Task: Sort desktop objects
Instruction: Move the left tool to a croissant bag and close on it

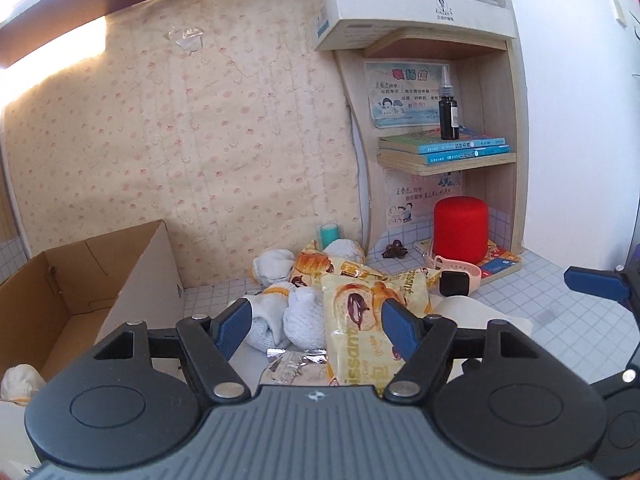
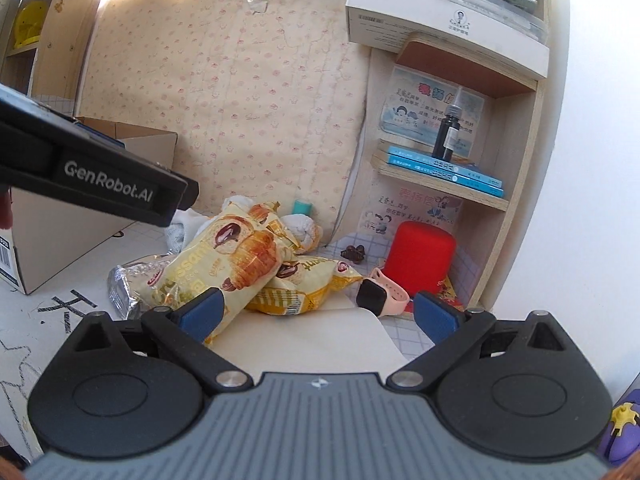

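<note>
- Cardboard box [image 1: 76, 292]: open-topped, far left on the bench [image 1: 560, 300]; a white sock [image 1: 20, 380] lies inside.
- Left tongs [image 1: 316, 326]: spread, pinching nothing; white socks [image 1: 296, 316] and a yellow croissant packet [image 1: 356, 328] lie between the blue pads.
- Croissant packets [image 2: 236, 256]: yellow wrappers printed with pastry, piled mid-bench over a silver foil packet [image 2: 128, 284].
- Right tongs [image 2: 316, 314]: spread wide, empty.
- Pink watch [image 2: 380, 296]: black face, just beside a red cylinder [image 2: 420, 260].
</note>
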